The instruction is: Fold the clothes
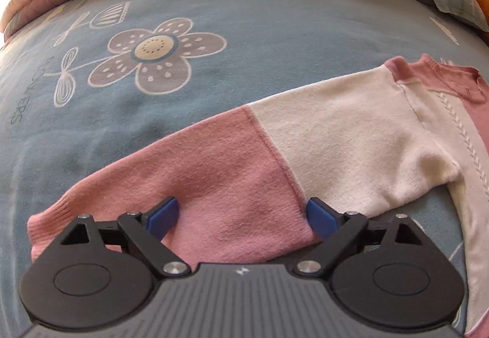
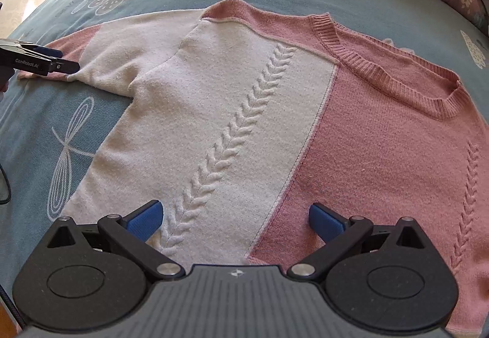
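While the sweater (image 2: 232, 112) lies flat on the bed (image 1: 214, 2), its left sleeve (image 1: 232, 161) outstretched | soft, light, limp knit, likely to sag and stretch | left gripper (image 1: 243, 217) fingers spread over pink forearm, nothing pinched | right gripper (image 2: 235, 220) fingers apart above near hem | best hold: cuff, hem corners.

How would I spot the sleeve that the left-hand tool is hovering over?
Look at the blue flowered bedsheet, where a pink and cream sweater lies flat. Its sleeve stretches sideways from the cream shoulder. Unlike the body, it has no braided ridge and is cream at the top, pink down to the cuff.
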{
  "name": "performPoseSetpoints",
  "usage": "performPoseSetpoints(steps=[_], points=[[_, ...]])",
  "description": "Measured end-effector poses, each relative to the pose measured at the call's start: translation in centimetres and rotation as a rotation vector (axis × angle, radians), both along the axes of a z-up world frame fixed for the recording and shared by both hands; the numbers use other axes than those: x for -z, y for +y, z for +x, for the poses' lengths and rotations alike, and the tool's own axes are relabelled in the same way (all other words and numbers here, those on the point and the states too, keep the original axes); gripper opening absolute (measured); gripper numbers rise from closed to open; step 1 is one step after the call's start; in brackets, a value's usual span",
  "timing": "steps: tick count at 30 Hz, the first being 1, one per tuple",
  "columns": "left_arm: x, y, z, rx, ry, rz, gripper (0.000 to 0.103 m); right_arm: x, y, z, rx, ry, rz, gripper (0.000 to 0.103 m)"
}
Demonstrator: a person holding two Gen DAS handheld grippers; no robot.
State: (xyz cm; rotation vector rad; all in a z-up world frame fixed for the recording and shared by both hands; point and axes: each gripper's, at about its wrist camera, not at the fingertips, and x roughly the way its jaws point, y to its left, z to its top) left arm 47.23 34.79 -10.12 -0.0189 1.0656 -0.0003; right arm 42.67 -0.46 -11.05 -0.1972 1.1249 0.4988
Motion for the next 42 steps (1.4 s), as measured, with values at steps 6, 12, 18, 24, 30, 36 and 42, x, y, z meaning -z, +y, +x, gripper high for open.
performPoseSetpoints(steps=[6, 12, 18, 24, 30, 36, 42], points=[[-4.6, -4.8, -1.7, 0.000, -0.051, -0.052, 0.087, -0.3, -3.7, -2.1, 0.011, -0.039, 0.037, 0.103], [-6.2, -17.4, -3.2, 0.132, -0.110, -0.175, 0.088, -1.5, -8.9, -3.8, 0.011, -0.094, 0.053, 0.103], [-3.9, -27.6, -6.9, 0.220, -0.040, -0.162, 0.088, -1.4, -15.4, -5.3, 0.021, -0.145, 0.002, 0.103], [-0.3, -28.9, -11.5, 0.176, 0.057, -0.022, 0.090, 1.3, -18.6, -7.1, -0.033, -0.137, 0.009, 0.103], [-0.1, -29.2, -11.8, 0.200, 0.091, -0.004, 0.098, 1.6, -18.5, -8.4, -0.032, -0.202, 0.005, 0.103], [0.1, -29.2, -12.0, 0.290, 0.100, 0.004, 0.100, 1.9, -17.8, -8.8, 0.087, -0.225, -0.008, 0.103], [0.2, -29.3, -11.9, 0.285, 0.099, 0.005, 0.102, 1.8, -17.7, -8.7, 0.102, -0.218, -0.014, 0.103]])
